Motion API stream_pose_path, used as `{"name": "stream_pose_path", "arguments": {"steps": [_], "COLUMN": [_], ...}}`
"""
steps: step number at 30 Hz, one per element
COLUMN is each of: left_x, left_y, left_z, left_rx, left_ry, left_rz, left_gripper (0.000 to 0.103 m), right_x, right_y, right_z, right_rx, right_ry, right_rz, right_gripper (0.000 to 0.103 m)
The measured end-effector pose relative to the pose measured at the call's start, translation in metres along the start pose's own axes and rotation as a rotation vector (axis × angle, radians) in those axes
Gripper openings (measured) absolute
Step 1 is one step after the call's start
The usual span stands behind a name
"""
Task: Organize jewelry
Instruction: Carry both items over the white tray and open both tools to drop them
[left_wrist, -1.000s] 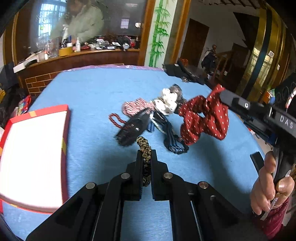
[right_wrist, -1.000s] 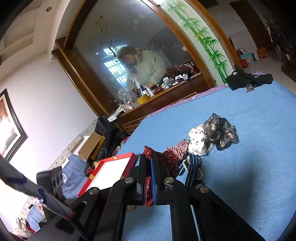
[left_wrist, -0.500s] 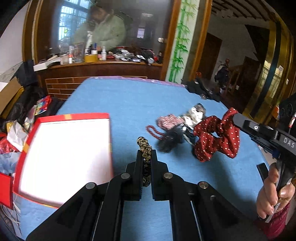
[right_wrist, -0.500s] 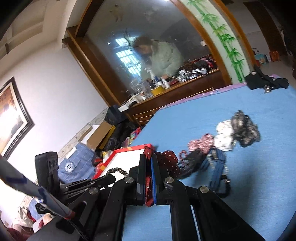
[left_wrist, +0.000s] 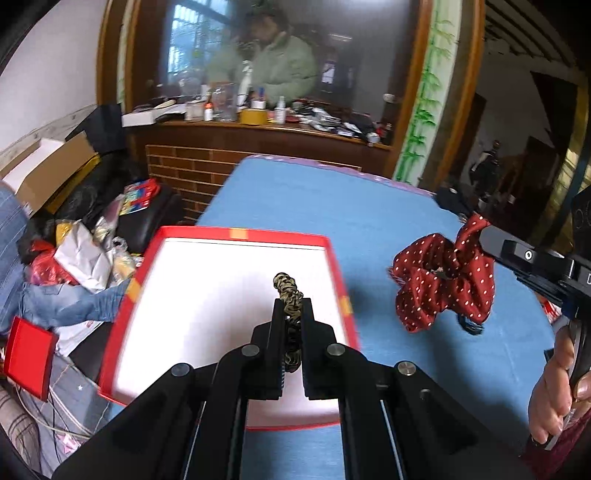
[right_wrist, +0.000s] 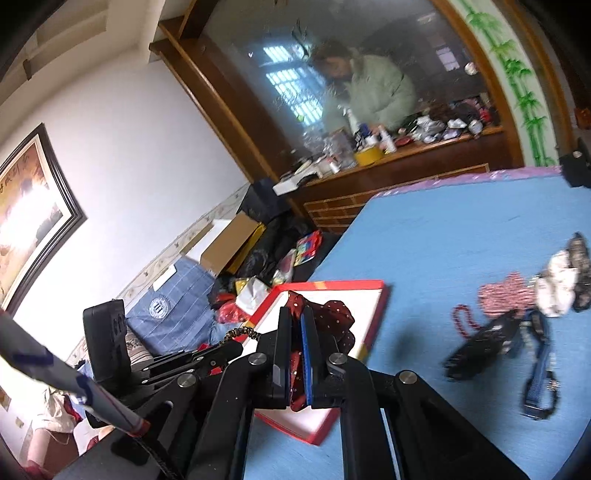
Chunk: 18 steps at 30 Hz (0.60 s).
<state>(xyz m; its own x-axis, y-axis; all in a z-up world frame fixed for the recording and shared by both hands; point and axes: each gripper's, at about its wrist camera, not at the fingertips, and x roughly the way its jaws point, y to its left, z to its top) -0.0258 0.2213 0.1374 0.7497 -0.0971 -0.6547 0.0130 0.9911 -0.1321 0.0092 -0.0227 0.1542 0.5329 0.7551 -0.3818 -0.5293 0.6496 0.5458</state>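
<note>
My left gripper (left_wrist: 292, 308) is shut on a leopard-print hair tie (left_wrist: 288, 291) and holds it above the white inside of a red-rimmed box (left_wrist: 243, 233). My right gripper (right_wrist: 295, 317) is shut on a dark red white-dotted scrunchie (right_wrist: 334, 317), which also shows in the left wrist view (left_wrist: 443, 280), held over the blue table to the right of the box (right_wrist: 373, 332). The left gripper with its hair tie (right_wrist: 240, 334) shows at the box's left side in the right wrist view.
On the blue table (right_wrist: 443, 240) to the right lie a red bead string (right_wrist: 461, 321), a pink-red scrunchie (right_wrist: 506, 295), a white one (right_wrist: 557, 280), a dark lace one (right_wrist: 580, 254), a black clip (right_wrist: 480, 347) and a blue strap (right_wrist: 539, 384). Clutter lies on the floor left of the table (left_wrist: 74, 251).
Both grippers have swung left with their items. The left gripper now hangs over the box; the pile of accessories has slid out of its view to the right.
</note>
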Motion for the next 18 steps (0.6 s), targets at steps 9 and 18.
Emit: {"name": "stream_pose_path", "arguments": {"steps": [9, 18], "left_x": [0.019, 0.059], "left_y": [0.053, 0.07], "left_z": [0.012, 0.039], "left_rx": [-0.067, -0.08], "left_ry": [0.017, 0.044], "left_rz": [0.044, 0.048], "left_gripper": [0.006, 0.006], "right_x": [0.079, 0.14], "right_y": [0.018, 0.011], "right_z": [0.011, 0.023], "right_rx": [0.027, 0.04], "right_ry": [0.052, 0.086], "right_rz": [0.021, -0.028], "right_gripper": [0.007, 0.007]}}
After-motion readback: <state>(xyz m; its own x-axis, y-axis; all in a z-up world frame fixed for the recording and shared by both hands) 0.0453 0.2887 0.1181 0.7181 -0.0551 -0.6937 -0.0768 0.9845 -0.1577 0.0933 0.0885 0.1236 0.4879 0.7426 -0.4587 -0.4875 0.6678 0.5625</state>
